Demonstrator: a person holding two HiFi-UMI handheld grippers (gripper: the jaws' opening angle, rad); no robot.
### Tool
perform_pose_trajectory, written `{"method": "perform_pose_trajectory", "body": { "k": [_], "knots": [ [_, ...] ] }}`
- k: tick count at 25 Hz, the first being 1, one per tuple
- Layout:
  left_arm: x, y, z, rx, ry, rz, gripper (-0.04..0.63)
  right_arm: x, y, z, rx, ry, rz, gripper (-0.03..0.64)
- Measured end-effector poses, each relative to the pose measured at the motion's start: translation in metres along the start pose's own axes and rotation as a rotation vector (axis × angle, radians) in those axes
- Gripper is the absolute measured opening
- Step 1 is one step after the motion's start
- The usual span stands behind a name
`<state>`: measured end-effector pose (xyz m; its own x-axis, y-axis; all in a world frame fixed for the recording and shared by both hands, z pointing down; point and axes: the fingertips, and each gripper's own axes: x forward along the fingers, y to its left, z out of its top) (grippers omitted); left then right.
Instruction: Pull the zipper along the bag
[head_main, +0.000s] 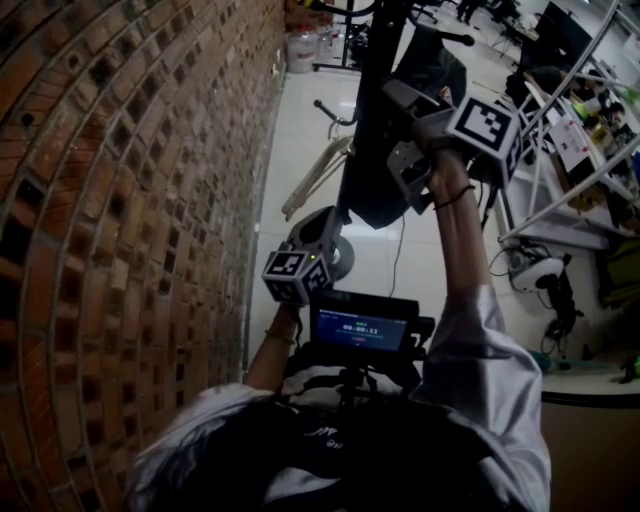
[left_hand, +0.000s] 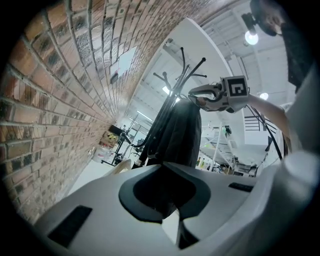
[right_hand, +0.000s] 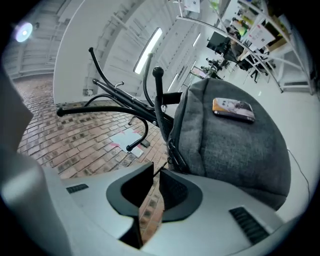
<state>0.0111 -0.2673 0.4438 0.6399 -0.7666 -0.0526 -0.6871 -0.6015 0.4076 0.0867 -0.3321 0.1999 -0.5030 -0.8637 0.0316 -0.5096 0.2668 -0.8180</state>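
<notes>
A dark grey bag (head_main: 378, 170) (right_hand: 235, 150) hangs on a black coat rack (right_hand: 157, 95) beside the brick wall. Its zipper (right_hand: 172, 145) runs down the bag's edge, and a thin pull (right_hand: 163, 167) sticks out toward my right gripper (right_hand: 157, 169). That gripper is raised against the bag (head_main: 398, 130). Its jaws stand a narrow gap apart, the pull reaches in at their tips, and brick shows between the pads. My left gripper (head_main: 322, 222) (left_hand: 163, 165) hangs lower, short of the bag (left_hand: 177, 135), with a slit between its jaws and nothing in them.
The brick wall (head_main: 120, 200) runs close along the left. A small screen (head_main: 362, 325) sits at the person's chest. Desks and shelving (head_main: 580, 130) fill the right side. A headset (head_main: 540, 275) and cables lie on the white floor there.
</notes>
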Motion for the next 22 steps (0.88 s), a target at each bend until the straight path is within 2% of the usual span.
{"method": "perform_pose_trajectory", "body": {
  "k": [5,11,22],
  "knots": [
    [0.004,-0.009,-0.002,0.011,0.008,-0.014,0.009,-0.005,-0.002,0.014,0.004,-0.008,0.019,0.048],
    [0.005,-0.014,-0.002,0.015,0.01,-0.018,0.009,-0.003,0.0,0.012,0.018,0.004,0.035,0.048],
    [-0.002,-0.005,-0.001,0.011,0.005,0.009,0.009,-0.006,0.004,-0.002,-0.063,-0.006,0.047,0.052]
  ]
}}
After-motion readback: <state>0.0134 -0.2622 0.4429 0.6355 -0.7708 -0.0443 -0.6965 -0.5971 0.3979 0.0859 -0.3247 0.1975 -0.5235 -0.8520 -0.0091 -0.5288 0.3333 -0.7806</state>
